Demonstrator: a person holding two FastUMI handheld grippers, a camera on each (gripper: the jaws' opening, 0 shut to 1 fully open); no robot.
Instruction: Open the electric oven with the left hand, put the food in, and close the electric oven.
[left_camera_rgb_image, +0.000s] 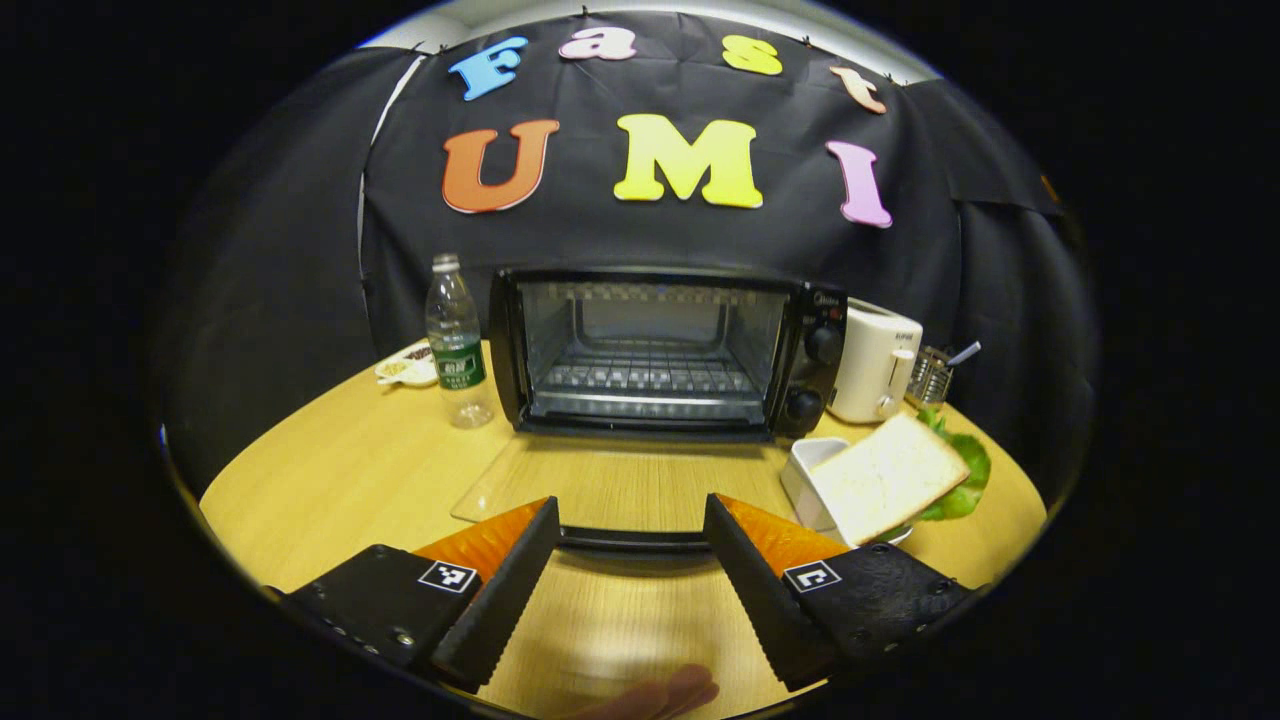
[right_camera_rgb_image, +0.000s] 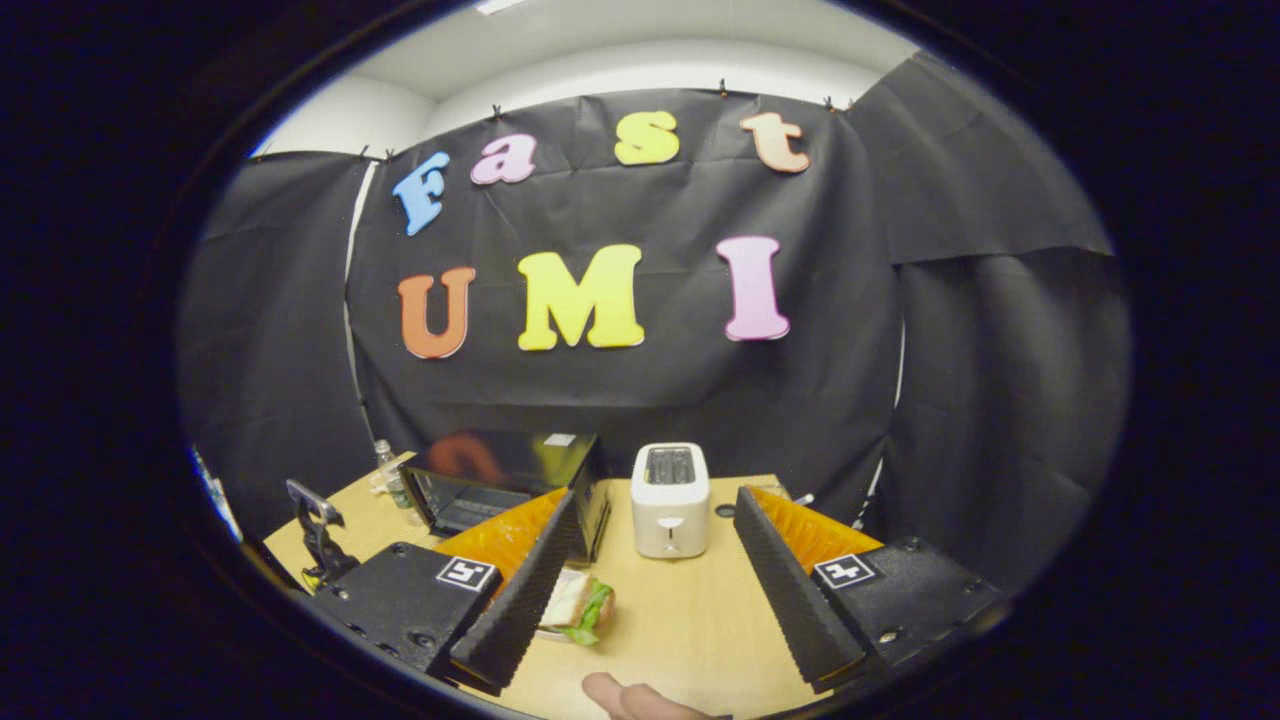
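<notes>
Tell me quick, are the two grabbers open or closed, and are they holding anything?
Left gripper: open, holding nothing, just behind the open oven door's handle.
Right gripper: open, holding nothing, above the table.

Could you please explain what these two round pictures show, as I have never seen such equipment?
A person holds a two-finger gripper in each hand; each carries a camera looking along its jaws. In the left gripper view, the left gripper is open at the lowered glass door of the black electric oven. Beside it a bread-and-lettuce sandwich lies on a white dish. In the right gripper view, the right gripper is open, empty, above the round wooden table near a white toaster.
</notes>
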